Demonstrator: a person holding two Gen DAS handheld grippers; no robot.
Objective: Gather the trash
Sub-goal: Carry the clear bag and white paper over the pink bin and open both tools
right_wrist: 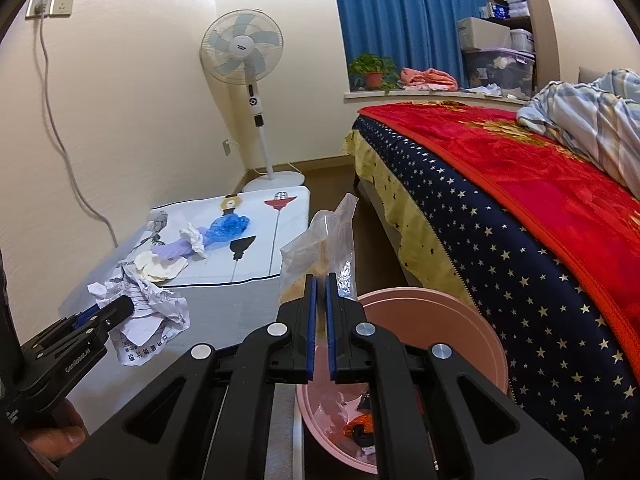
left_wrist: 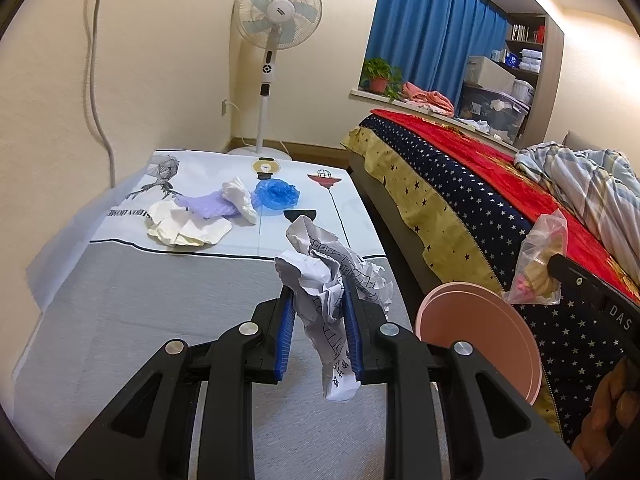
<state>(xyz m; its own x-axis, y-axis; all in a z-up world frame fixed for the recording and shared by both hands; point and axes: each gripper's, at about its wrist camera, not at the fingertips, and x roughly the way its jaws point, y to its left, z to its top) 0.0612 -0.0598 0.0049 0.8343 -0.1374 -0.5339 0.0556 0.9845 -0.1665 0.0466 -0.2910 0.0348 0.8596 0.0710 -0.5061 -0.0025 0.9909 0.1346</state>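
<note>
**Crumpled paper and plastic bag held, bin below the right gripper**

Crumpled printed paper [left_wrist: 332, 280] sits clamped between the blue pads of the left gripper [left_wrist: 318, 304]; a wad bulges above the fingertips and a tail hangs down between the jaws. It is held over the near right corner of the low table [left_wrist: 120, 300], clear of the cloth.

Right gripper [right_wrist: 320, 280] is nearly closed, pinching a clear plastic bag [right_wrist: 320, 240] with tan contents; the bag stands up above the fingertips. A pink bin [right_wrist: 472, 332] lies directly beneath and just past this gripper, on the floor between the table's right edge and the bed [right_wrist: 520, 208]. Some scraps already lie in its bottom.

Toward the table's far end, on the printed cloth, a cluster remains: cream tissue [left_wrist: 188, 228] nearest the left edge, a lilac glove [left_wrist: 204, 204] touching it, a white wad [left_wrist: 240, 196] against the glove, a blue plastic cover [left_wrist: 276, 194] just beside that.

In the right wrist view, a hand [right_wrist: 56, 436] grips the left gripper's handle at the lower left.
</note>
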